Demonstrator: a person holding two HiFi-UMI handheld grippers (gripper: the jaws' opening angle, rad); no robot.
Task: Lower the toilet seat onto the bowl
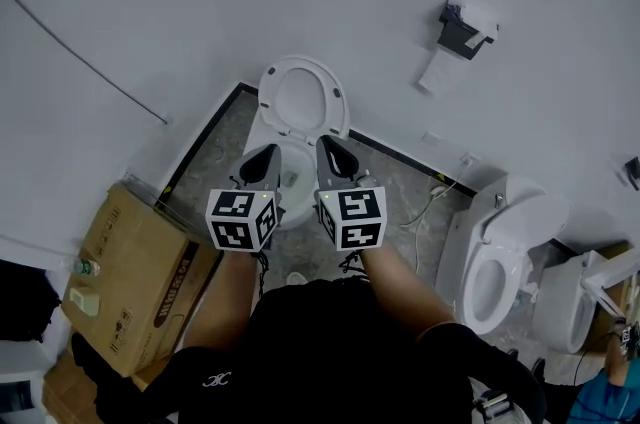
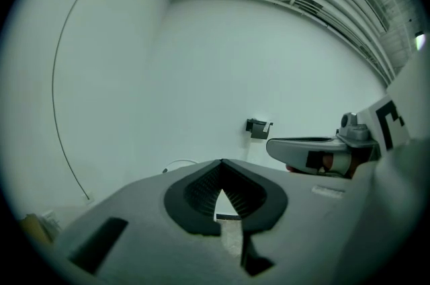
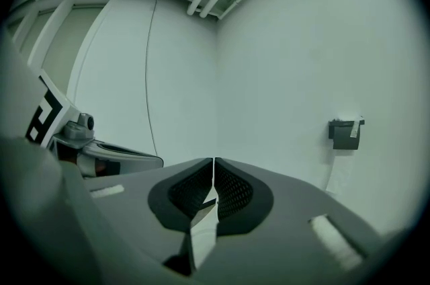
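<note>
The white wall rises behind the toilet bowl, which sits on the grey marbled floor. A cardboard box lies left of the bowl and a second toilet stands well to its right. The toilet seat is upright directly behind the bowl, leaning back towards the wall, so the lowering has not begun. The left gripper and the right gripper hang side by side above the bowl's front, pointing at the raised seat but apart from it. In the left gripper view the fingers meet at their tips with nothing between them; in the right gripper view the fingers are likewise pressed together and empty. A paper holder is on the wall, up and right of the bowl.

This looks like the approach step. The next move probably calls for reaching the seat's top edge, hooking or nudging it forward off the wall, then easing it down so it does not slam onto the bowl
</note>
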